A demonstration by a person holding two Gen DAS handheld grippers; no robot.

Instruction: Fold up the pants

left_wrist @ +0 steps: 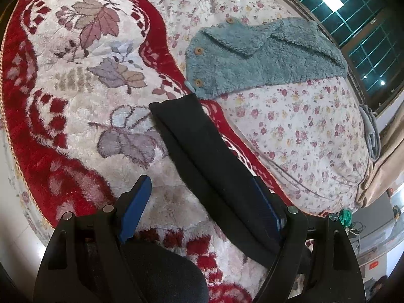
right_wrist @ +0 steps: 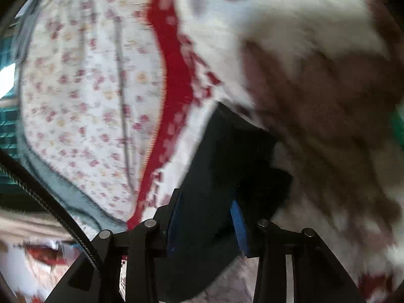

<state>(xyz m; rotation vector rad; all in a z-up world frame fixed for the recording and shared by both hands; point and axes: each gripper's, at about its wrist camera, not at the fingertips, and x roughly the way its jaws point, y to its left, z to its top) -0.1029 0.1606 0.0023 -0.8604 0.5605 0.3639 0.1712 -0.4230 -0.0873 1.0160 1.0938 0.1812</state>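
At the bottom of each view, the left gripper [left_wrist: 202,202] stands wide over the black pants [left_wrist: 202,156] on the red-and-white blanket [left_wrist: 83,96], the right gripper [right_wrist: 207,214] squeezes them, and a blue fuzzy top [left_wrist: 262,58] lies farther back.

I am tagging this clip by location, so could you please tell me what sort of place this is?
Most likely a bedroom at home: a bed spread with a floral quilt and a plush red-and-white blanket, a fleece jacket lying on it, and a barred window beside it.
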